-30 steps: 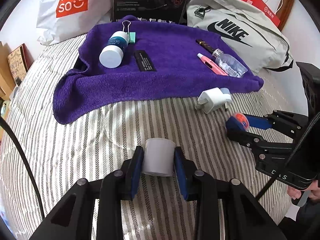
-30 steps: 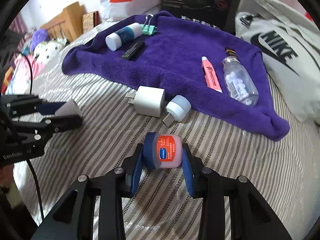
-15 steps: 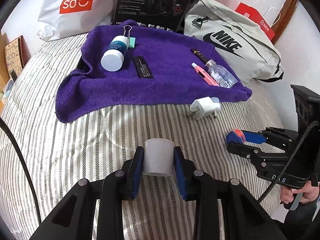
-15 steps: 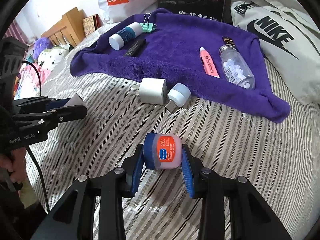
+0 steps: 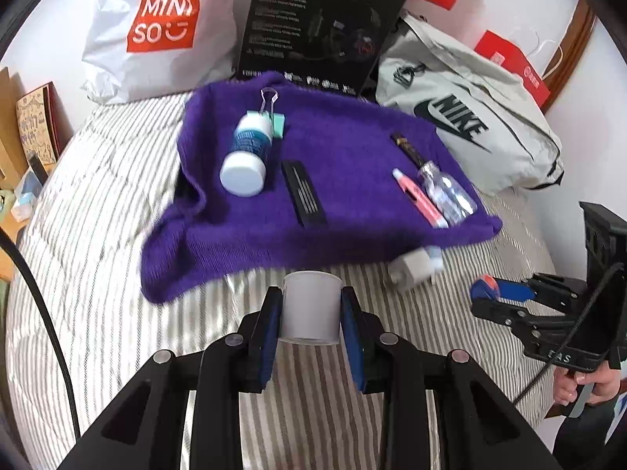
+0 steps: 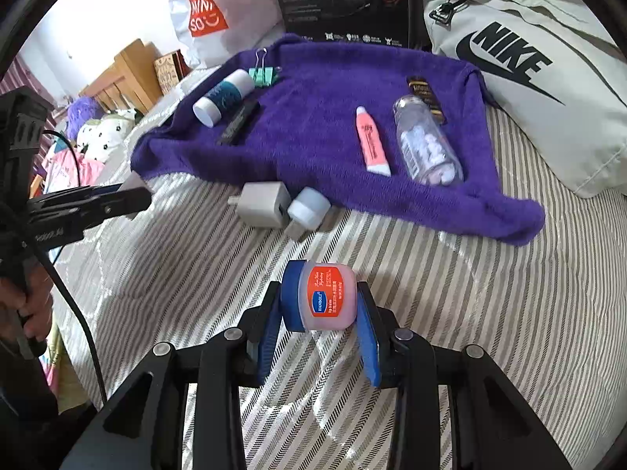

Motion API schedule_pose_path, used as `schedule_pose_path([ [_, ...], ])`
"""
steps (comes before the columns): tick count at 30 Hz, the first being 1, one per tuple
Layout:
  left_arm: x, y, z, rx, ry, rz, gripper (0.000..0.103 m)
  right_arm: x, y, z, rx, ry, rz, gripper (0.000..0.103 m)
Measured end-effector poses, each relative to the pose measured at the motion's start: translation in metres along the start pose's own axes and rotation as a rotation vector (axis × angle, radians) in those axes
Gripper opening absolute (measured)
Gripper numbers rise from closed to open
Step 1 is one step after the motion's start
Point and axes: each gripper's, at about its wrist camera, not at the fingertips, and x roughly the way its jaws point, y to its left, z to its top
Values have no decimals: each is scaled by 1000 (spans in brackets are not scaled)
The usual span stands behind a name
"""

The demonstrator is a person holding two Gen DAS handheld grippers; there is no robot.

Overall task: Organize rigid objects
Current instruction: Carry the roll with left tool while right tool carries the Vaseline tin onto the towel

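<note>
Lip balm jar (image 6: 321, 297) and white cup (image 5: 310, 307) gripped by closed fingers
Both should be set gently on the purple towel (image 5: 345, 164); grips kept firm until contact.

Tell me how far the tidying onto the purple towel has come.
Done, it seems: a bottle, clip, black bar, pink tube and pill bottle lie on the towel. In hand: the left hand-held gripper grips a white cup; the right one grips a balm jar. Left: the charger and small white plug on the bedspread.
</note>
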Motion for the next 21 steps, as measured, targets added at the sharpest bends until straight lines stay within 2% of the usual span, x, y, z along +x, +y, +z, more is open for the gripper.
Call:
schedule_pose_path([
  [12, 21, 25, 53, -42, -12, 39, 29, -20, -5, 44, -37, -67, 3, 36],
  [21, 53, 43, 66, -56, 50, 78, 29, -14, -17, 65, -21, -77, 3, 36],
])
